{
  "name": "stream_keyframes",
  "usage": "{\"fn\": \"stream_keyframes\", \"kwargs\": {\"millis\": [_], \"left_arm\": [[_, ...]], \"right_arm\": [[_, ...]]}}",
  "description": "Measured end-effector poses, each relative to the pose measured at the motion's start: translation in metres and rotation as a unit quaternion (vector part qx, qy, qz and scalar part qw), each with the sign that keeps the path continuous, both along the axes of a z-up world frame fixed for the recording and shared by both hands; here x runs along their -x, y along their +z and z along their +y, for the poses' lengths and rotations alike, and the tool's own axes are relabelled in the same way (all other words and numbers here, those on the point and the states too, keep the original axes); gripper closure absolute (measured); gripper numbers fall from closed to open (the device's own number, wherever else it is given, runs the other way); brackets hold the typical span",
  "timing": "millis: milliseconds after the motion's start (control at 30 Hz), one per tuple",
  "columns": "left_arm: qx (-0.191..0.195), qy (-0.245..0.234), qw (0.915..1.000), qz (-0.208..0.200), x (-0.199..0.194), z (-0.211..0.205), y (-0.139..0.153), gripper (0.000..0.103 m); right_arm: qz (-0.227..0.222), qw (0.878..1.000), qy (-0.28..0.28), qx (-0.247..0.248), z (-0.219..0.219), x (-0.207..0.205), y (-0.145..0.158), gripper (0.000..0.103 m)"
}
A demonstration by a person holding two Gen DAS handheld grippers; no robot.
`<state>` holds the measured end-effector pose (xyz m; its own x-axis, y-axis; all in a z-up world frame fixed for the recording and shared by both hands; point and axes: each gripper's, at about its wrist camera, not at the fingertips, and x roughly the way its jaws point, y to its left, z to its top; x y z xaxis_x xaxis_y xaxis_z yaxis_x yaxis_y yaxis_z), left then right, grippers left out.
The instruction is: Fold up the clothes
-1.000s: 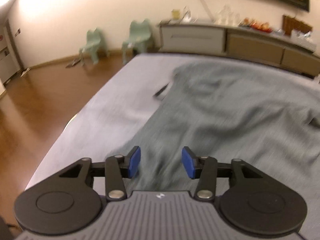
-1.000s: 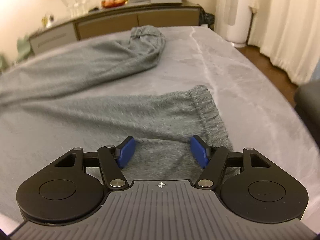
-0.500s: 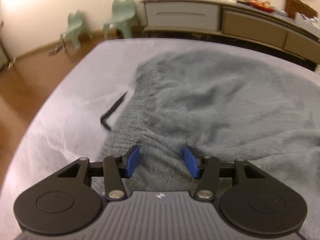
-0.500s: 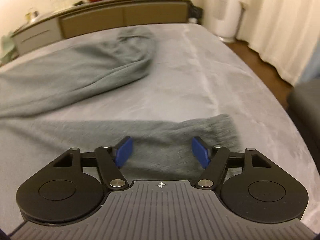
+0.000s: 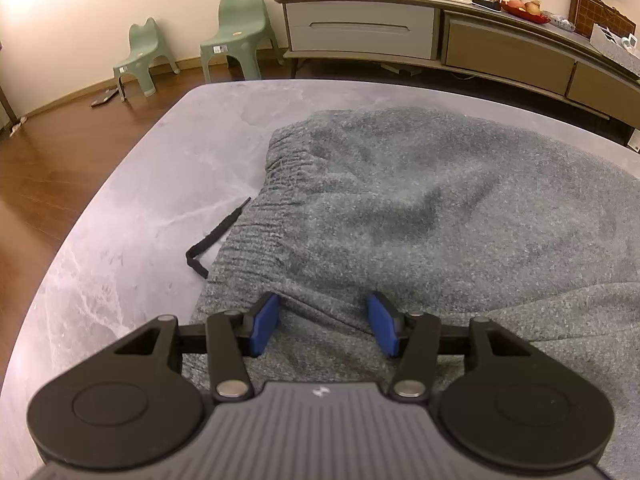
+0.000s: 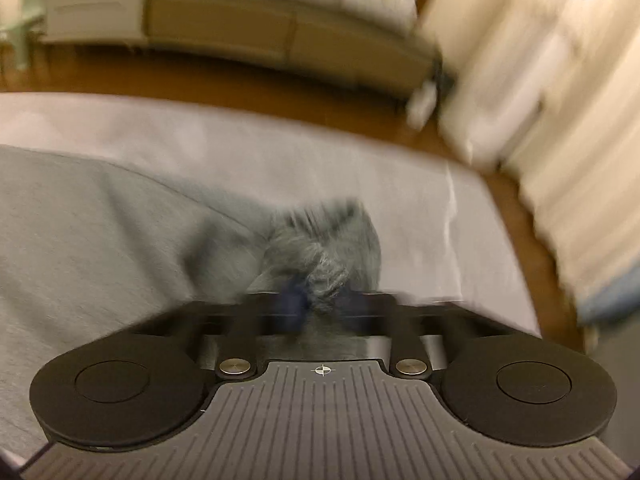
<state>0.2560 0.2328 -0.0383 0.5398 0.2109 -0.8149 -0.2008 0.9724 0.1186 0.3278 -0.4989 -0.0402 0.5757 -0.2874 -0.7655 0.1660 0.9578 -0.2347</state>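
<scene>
Sweatpants (image 5: 420, 208), grey bed (image 5: 132, 216), green chairs (image 5: 236, 36)

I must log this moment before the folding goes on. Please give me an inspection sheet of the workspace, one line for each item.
Surface: grey marbled table, bare at its left side.
Job's things: grey sweatpants spread on the table, waistband facing left, one leg cuff bunched.
Clutter: nothing seen on the table apart from the pants' black drawstring.
Grippers: left claw open, low over the waist corner; right claw shut on the leg cuff, view blurred.
Cables: charger cords on the sideboard.
Surroundings: two green stools, wood floor, curtains at right.
</scene>
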Motion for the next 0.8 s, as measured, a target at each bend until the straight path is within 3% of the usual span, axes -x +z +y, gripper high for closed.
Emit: {"fn": "stream_keyframes", "kwargs": {"millis": [100, 167, 200, 300, 367, 433, 500, 567, 600, 667, 700, 733, 800], "left_arm": [[-0.002, -0.002, 1.0, 0.001, -0.002, 0.0, -0.001, 0.051], [-0.005, -0.003, 1.0, 0.002, -0.002, 0.0, -0.001, 0.051], [-0.005, -0.002, 1.0, 0.001, -0.001, 0.0, 0.0, 0.051], [-0.006, 0.002, 1.0, 0.0, 0.001, 0.0, 0.005, 0.052], [-0.007, 0.005, 0.9999, -0.009, 0.002, -0.001, 0.011, 0.048], [-0.004, 0.005, 0.9998, -0.017, 0.001, -0.002, 0.017, 0.046], [0.002, 0.001, 0.9997, -0.022, -0.001, -0.003, 0.02, 0.046], [0.017, 0.001, 0.9996, -0.023, -0.004, -0.002, 0.02, 0.046], [0.036, 0.005, 0.999, -0.026, -0.005, 0.0, 0.021, 0.046], [0.074, 0.012, 0.9967, -0.033, -0.008, 0.005, 0.023, 0.045], [0.093, 0.016, 0.9949, -0.036, -0.01, 0.008, 0.023, 0.045], [0.112, 0.02, 0.9927, -0.039, -0.012, 0.01, 0.024, 0.043], [0.152, 0.031, 0.9868, -0.046, -0.015, 0.017, 0.026, 0.036]], "right_arm": [[-0.026, 0.993, -0.09, -0.071, -0.055, 0.029, 0.012, 0.092], [0.0, 0.992, -0.098, -0.078, -0.071, 0.043, 0.006, 0.088], [0.004, 0.992, -0.098, -0.079, -0.073, 0.044, 0.006, 0.083], [-0.007, 0.993, -0.093, -0.078, -0.07, 0.039, 0.013, 0.05], [-0.014, 0.993, -0.09, -0.077, -0.068, 0.036, 0.018, 0.04], [-0.021, 0.993, -0.087, -0.076, -0.066, 0.032, 0.022, 0.022], [-0.028, 0.993, -0.083, -0.076, -0.064, 0.029, 0.027, 0.016], [-0.035, 0.993, -0.08, -0.075, -0.062, 0.025, 0.032, 0.016], [-0.025, 0.993, -0.083, -0.077, -0.063, 0.017, 0.026, 0.016], [0.005, 0.992, -0.089, -0.088, -0.068, 0.0, 0.004, 0.027], [0.01, 0.991, -0.088, -0.1, -0.07, -0.003, -0.002, 0.063], [0.016, 0.99, -0.087, -0.112, -0.072, -0.005, -0.009, 0.089], [-0.013, 0.992, -0.065, -0.111, -0.063, 0.004, 0.0, 0.093]]}}
